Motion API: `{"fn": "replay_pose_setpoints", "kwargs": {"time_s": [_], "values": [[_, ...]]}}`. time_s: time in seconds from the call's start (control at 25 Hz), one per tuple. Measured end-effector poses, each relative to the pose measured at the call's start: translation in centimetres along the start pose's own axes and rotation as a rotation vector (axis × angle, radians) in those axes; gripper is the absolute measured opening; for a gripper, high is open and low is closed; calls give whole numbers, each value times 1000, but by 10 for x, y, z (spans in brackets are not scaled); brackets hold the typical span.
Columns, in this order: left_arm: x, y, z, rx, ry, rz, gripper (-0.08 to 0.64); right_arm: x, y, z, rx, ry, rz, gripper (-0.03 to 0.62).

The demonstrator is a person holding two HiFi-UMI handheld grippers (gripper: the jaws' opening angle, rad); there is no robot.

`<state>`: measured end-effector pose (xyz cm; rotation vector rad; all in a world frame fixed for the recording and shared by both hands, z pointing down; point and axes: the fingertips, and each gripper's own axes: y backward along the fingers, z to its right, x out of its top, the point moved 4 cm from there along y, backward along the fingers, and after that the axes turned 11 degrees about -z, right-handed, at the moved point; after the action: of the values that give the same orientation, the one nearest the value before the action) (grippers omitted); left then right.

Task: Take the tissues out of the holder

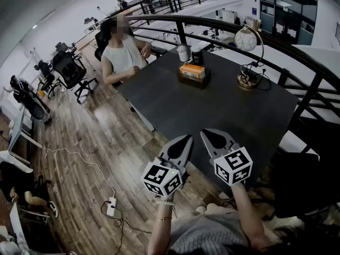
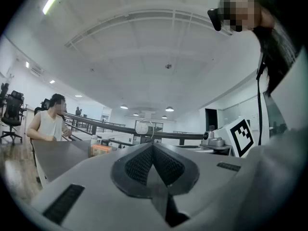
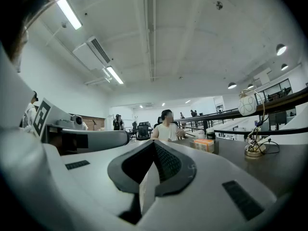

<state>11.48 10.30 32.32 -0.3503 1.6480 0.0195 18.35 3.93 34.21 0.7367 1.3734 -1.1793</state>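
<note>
An orange tissue pack (image 1: 192,70) sits in a dark holder (image 1: 194,81) at the far side of the black table (image 1: 212,110); it also shows small in the left gripper view as the tissue pack (image 2: 101,149) and in the right gripper view as the tissue pack (image 3: 204,144). My left gripper (image 1: 187,139) and right gripper (image 1: 209,134) hover side by side at the near table edge, well short of the holder. Both are shut with nothing between the jaws.
A globe lamp (image 1: 248,54) with a cable stands at the table's right. A white cup (image 1: 183,52) and a dark jar (image 1: 197,56) sit behind the holder. A seated person (image 1: 123,53) is at the far left corner. A railing (image 1: 297,73) curves round the table.
</note>
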Motion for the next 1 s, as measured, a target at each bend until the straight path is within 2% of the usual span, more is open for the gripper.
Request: {"fn": "replay_pose_setpoints", "kwargs": {"time_s": [0.64,1.0], "values": [[6,-11,-5,-4,-11,10,8,5,-6,11,-3,19,9,12],[-3,-10,4,2,16,-12,8,-8,3,13,4,-39,6,13]]}}
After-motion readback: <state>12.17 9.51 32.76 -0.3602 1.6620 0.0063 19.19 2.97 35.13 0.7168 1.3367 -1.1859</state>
